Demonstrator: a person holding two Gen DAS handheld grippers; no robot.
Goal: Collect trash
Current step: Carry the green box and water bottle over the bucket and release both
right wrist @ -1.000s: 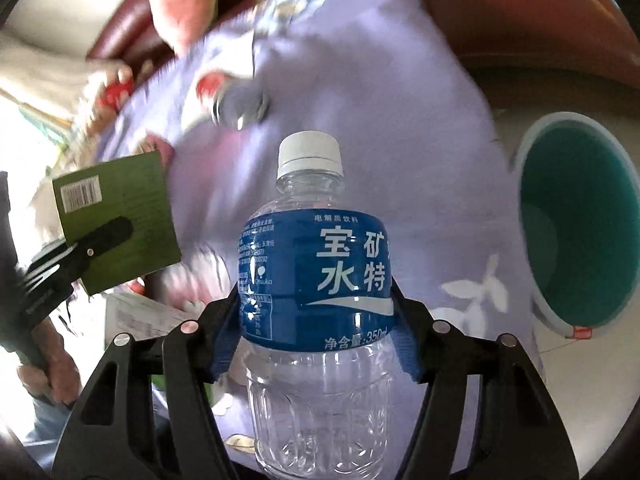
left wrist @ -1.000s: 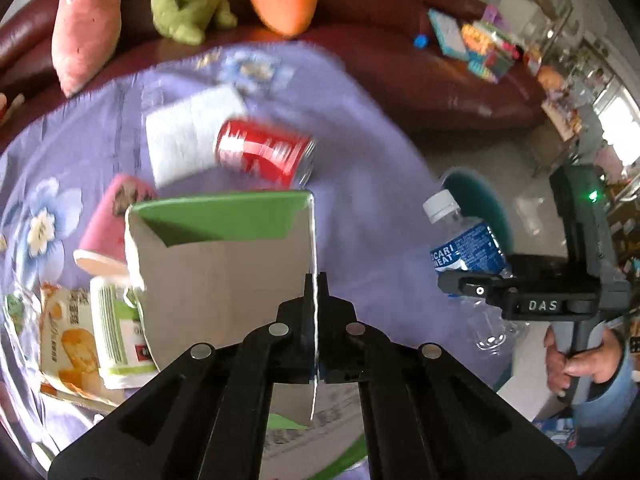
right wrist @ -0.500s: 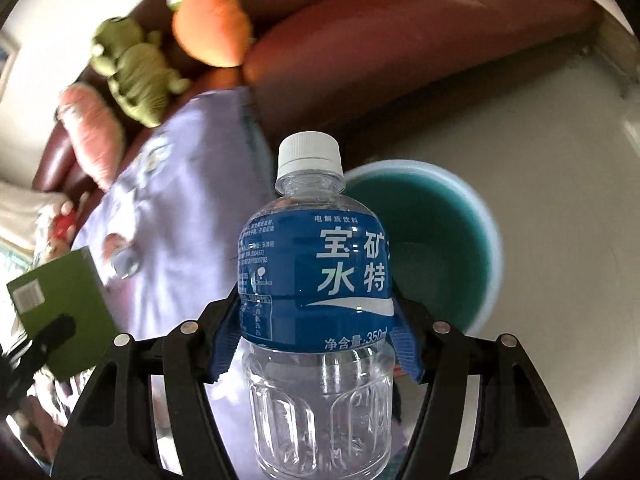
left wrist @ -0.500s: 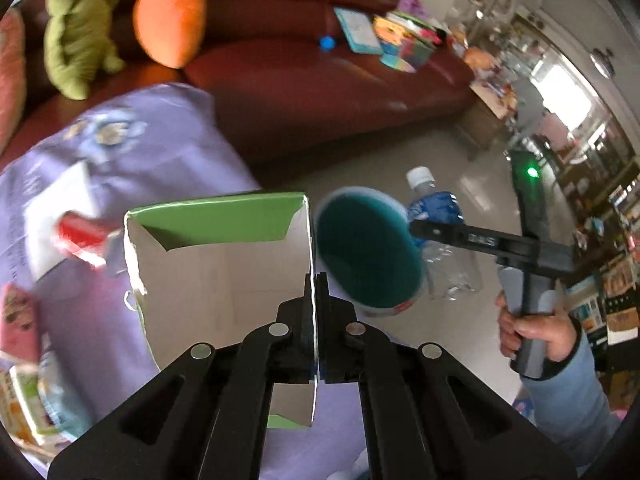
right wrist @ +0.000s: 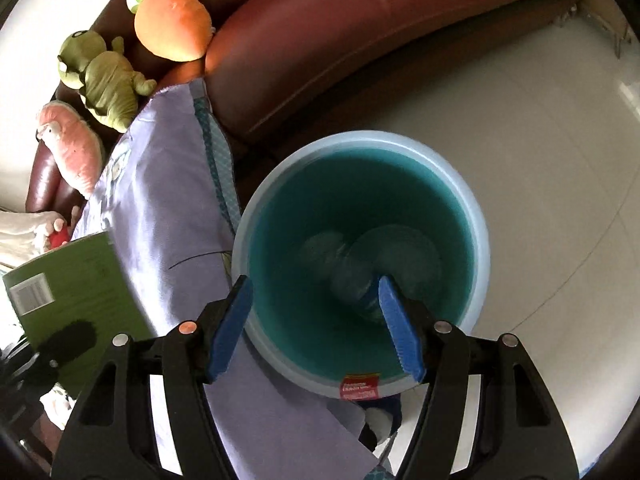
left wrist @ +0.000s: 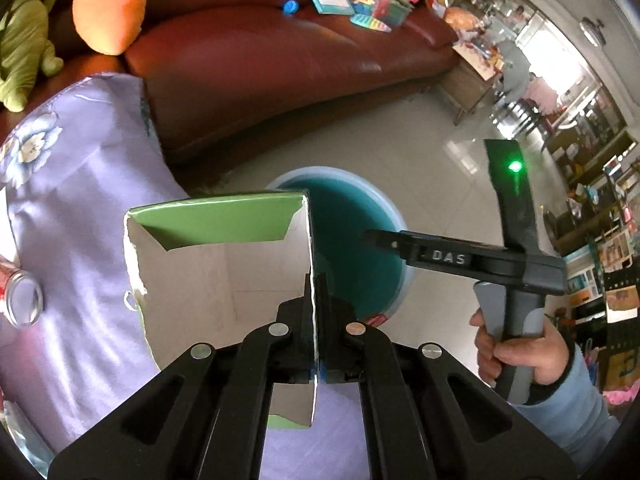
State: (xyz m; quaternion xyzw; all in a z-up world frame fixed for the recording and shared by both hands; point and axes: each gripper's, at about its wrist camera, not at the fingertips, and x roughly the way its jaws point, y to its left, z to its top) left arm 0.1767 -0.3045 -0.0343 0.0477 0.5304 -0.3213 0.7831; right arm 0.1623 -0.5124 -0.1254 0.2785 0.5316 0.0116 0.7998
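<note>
gripping a torn green carton (left wrist: 224, 280), left hand-held gripper (left wrist: 319, 344) nears the teal bin (right wrist: 476, 216); right hand-held gripper (right wrist: 316, 328) gapes empty.

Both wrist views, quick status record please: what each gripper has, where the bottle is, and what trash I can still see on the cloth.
left gripper: shut on the wall of the green carton
right gripper: open, nothing between the pads, above the bin
bottle: blurred, inside the bin, free of the pads
bin: teal inside, on the floor beside the purple cloth
trash on cloth: red can at the left edge of the left wrist view
next, likely: carry the carton over the bin and release
</note>
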